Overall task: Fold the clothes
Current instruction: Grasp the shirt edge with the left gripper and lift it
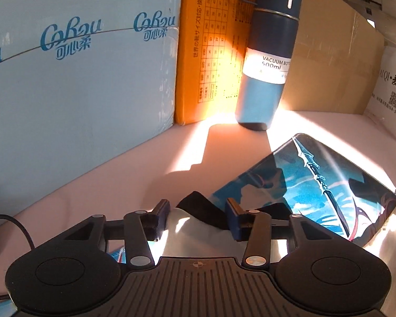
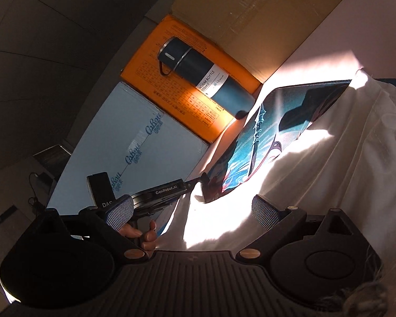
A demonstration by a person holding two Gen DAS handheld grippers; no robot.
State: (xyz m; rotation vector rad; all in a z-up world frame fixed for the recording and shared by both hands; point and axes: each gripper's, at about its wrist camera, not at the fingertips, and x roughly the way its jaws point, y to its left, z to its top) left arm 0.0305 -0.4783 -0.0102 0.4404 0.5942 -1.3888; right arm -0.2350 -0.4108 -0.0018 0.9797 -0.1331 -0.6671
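A: Garment status?
B: White shirt (image 2: pixel 316 163) with a black collar (image 1: pixel 198 206), spread on the pink table (image 1: pixel 105 185), lower right in the right wrist view. Lit patches, soft creases. It half covers a blue printed mat (image 2: pixel 264 137).
A: Orientation?
B: Right wrist view: long axis runs roughly 7 to 1 o'clock, hem stitching toward 2. Which end is the neck there, can't tell.
A: Tools?
B: Left gripper (image 1: pixel 198 211): jaws partly apart, collar between them; pads pressing or not, can't tell. Right gripper (image 2: pixel 192 211): jaws wide, nothing held, above the cloth.
A: Background?
B: Dark bottle (image 1: pixel 266 60) at 12 in the left wrist view.
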